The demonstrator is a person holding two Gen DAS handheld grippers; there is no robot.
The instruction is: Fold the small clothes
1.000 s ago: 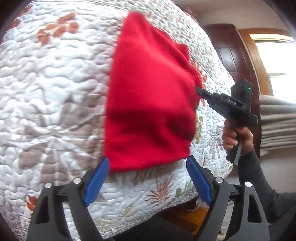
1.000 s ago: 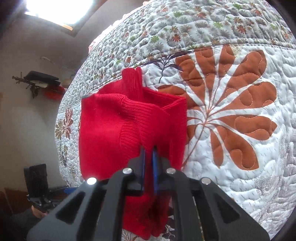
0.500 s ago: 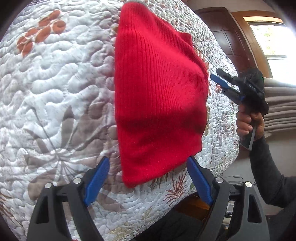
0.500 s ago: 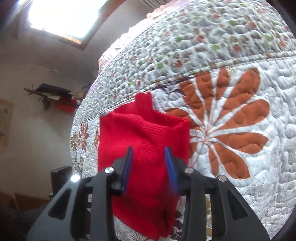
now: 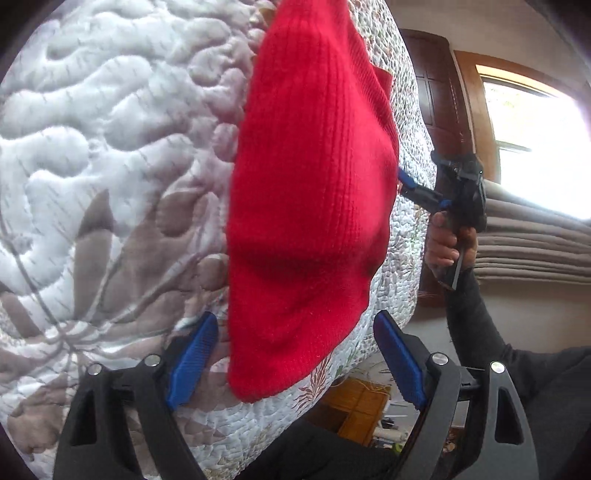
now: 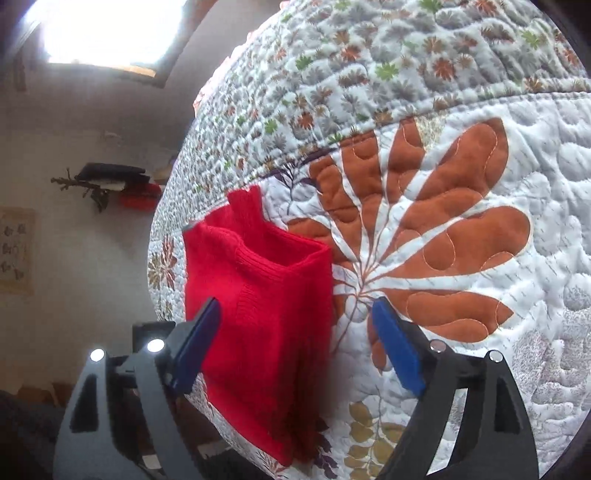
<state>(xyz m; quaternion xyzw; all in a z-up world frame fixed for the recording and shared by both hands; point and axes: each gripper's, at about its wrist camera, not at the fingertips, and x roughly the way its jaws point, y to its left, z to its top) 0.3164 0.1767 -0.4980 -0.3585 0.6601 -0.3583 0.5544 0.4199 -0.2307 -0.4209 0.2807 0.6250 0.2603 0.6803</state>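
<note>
Daylight floods the room from a window [image 5: 535, 147] at the right of the left wrist view, blown out to near white with glare washing the frame's edge. A second bright opening [image 6: 103, 33] at the upper left of the right wrist view is equally overexposed. The quilt [image 5: 110, 147] is evenly lit and its stitching bulges under heavy fisheye curvature; dark vignetting rounds every corner. The red sweater [image 5: 310, 192] looks saturated, with a soft darker band across its lower half. Slight motion blur softens the quilt near the left edge, and the wall [image 6: 74, 177] beyond the bed sits dim and hazy.
</note>
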